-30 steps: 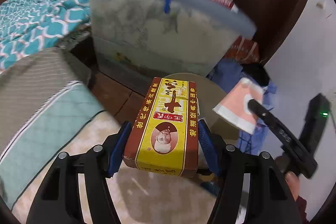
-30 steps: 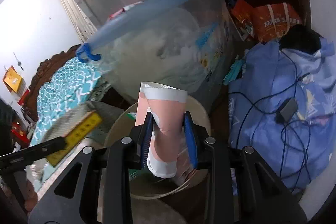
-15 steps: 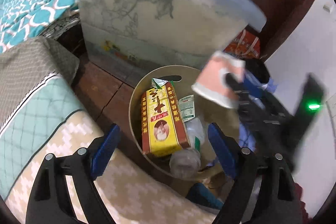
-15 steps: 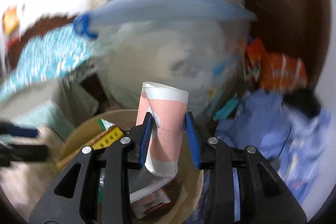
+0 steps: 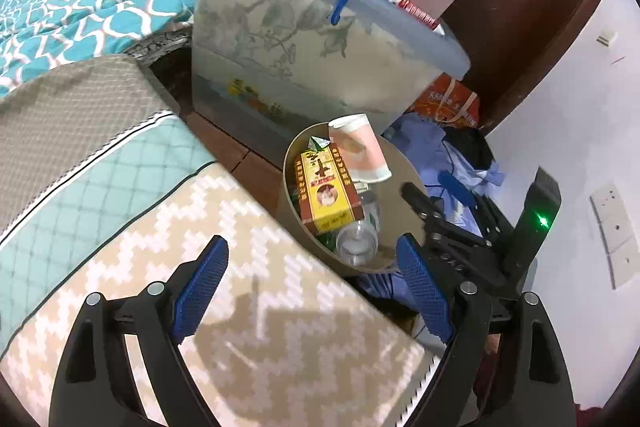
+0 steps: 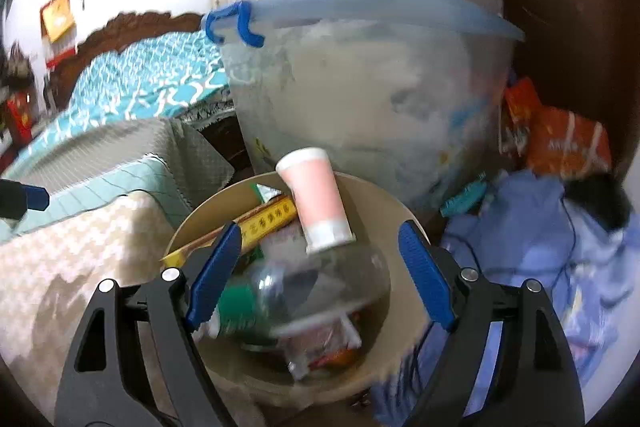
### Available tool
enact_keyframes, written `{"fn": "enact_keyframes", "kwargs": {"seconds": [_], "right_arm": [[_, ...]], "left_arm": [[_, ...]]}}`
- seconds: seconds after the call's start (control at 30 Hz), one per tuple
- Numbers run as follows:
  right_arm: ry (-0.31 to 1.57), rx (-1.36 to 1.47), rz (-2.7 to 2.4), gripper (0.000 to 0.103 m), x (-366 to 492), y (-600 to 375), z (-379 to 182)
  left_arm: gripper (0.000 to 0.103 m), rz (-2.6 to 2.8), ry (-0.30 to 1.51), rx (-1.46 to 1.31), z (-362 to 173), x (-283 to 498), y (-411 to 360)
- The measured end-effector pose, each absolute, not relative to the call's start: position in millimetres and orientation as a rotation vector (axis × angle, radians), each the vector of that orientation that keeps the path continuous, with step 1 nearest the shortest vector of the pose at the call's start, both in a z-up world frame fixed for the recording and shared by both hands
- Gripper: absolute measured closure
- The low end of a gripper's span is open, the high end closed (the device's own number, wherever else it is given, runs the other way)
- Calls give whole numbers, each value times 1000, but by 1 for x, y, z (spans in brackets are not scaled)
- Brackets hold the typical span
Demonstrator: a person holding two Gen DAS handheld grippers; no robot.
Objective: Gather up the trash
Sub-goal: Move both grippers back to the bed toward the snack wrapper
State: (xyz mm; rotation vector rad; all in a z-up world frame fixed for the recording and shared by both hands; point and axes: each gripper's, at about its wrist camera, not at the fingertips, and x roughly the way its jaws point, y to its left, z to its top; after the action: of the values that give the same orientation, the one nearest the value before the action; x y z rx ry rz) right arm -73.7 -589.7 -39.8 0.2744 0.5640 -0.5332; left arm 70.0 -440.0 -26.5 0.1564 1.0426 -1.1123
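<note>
A round beige bin [image 5: 289, 163] [image 6: 384, 199] stands on the floor beside the bed. Inside it lie a yellow and brown carton [image 5: 326, 187] [image 6: 264, 221], a pink paper cup [image 5: 360, 151] [image 6: 318, 197] and a clear plastic bottle [image 5: 357, 241] [image 6: 316, 291]. My left gripper [image 5: 310, 283] hangs open and empty over the patterned mattress, short of the bin. My right gripper [image 6: 320, 267] is above the bin with its jaws opening. The cup is free of its blue pads [image 6: 426, 273] and drops into the bin. In the left wrist view the right gripper [image 5: 444, 211] shows as black fingers beside the bin.
A large clear storage box with a blue lid [image 5: 320, 51] [image 6: 372, 79] stands right behind the bin. A heap of blue cloth with cables [image 6: 560, 247] and an orange bag [image 5: 448, 103] lie to the right. The bed's teal quilt [image 5: 80, 11] fills the left.
The left gripper let go of the carton, which now lies in the bin, and drew back over the mattress. The right gripper swung over the bin and released the pink cup.
</note>
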Motion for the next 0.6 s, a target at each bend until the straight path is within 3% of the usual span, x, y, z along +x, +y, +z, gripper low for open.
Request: {"fn": "enact_keyframes", "kwargs": {"seconds": [0.17,0.37,0.47,0.6], "right_arm": [[541,431,-507,32,-96,-594,-26],[461,576,-361,35,-97,-566,-2],[490,582,-278,35,-82,-540,1],[565,601,-148,46,-52,-501,-1]], "left_arm": [[21,-1104,1004,124,-5,71,-388],[21,-998,949,42,20,92,-289],[21,-890,942,5,21,105,-235],[22,-768,978,-66,8,113,-173]]}}
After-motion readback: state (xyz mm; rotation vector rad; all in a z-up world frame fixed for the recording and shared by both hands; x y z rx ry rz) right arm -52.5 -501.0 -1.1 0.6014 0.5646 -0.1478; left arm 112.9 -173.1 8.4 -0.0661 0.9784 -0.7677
